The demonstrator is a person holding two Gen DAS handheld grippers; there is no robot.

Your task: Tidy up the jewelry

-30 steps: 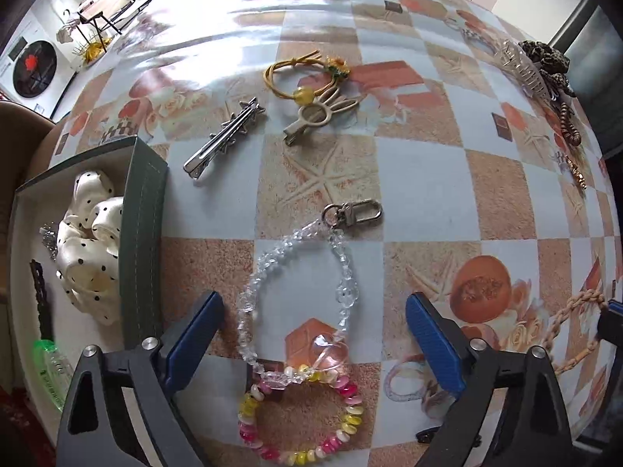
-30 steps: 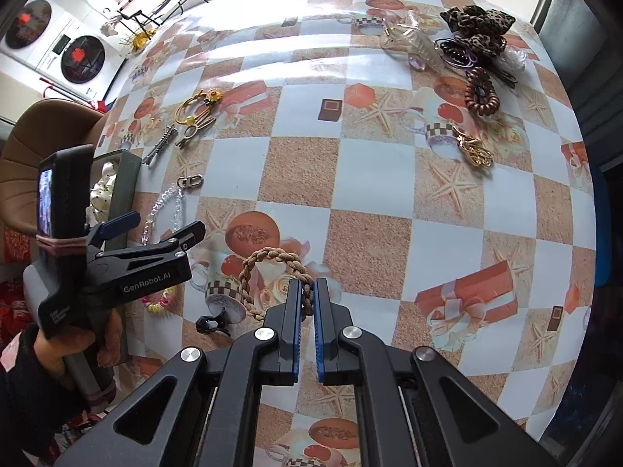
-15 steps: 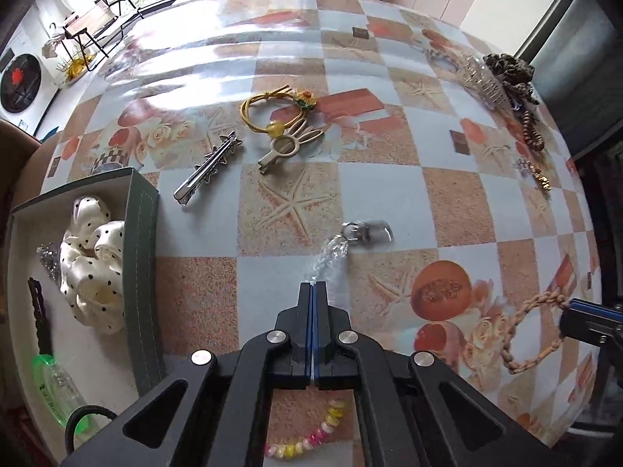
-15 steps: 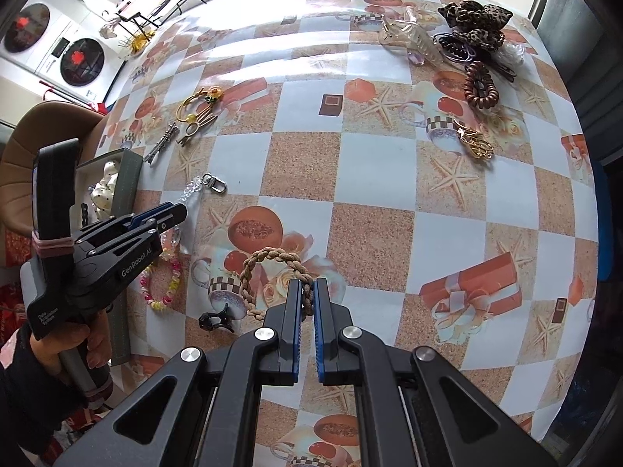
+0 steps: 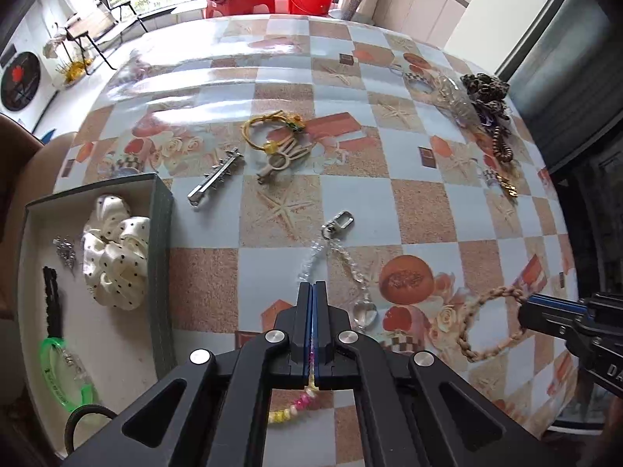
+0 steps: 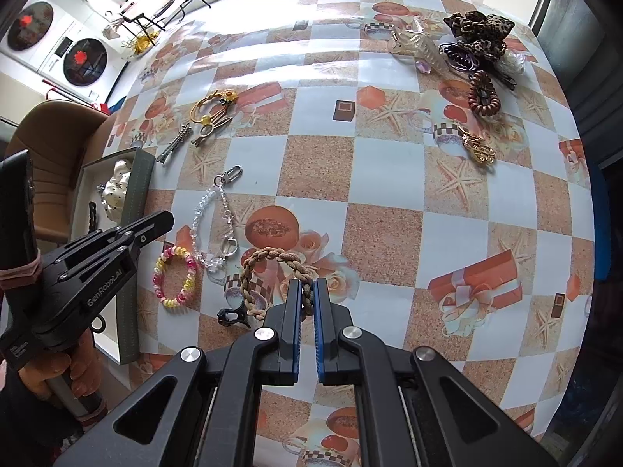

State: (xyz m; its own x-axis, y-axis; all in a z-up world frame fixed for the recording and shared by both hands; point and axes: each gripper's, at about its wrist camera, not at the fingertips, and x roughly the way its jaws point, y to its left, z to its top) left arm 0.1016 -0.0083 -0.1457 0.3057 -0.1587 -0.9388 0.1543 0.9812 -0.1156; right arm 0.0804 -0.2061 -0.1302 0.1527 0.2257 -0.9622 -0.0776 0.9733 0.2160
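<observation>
My left gripper (image 5: 314, 285) is shut and raised above the table; nothing shows between its fingers. Below it lies a clear crystal bead chain (image 5: 338, 257) with a metal clasp, joined to a pink and yellow bead bracelet (image 6: 175, 277). In the right wrist view the left gripper (image 6: 165, 218) hovers left of the chain (image 6: 212, 218), apart from it. My right gripper (image 6: 307, 288) is shut on a braided tan rope bracelet (image 6: 272, 260), which also shows in the left wrist view (image 5: 486, 323). A grey open box (image 5: 159, 257) at the left holds a polka-dot scrunchie (image 5: 117, 257).
A silver hair clip (image 5: 216, 183), a yellow hair tie (image 5: 268, 132) and a beige clip (image 5: 282, 157) lie mid-table. Leopard scrunchie (image 6: 479, 27), brown coil tie (image 6: 483, 95), gold chain (image 6: 479, 148) and clear claw clip (image 6: 416, 44) sit far right. A small black clip (image 6: 233, 317) lies near the rope bracelet.
My left gripper went from open around the bead chain to shut, then rose and drew back; the chain shifted and lies on the table. The right gripper stayed shut on the rope bracelet.
</observation>
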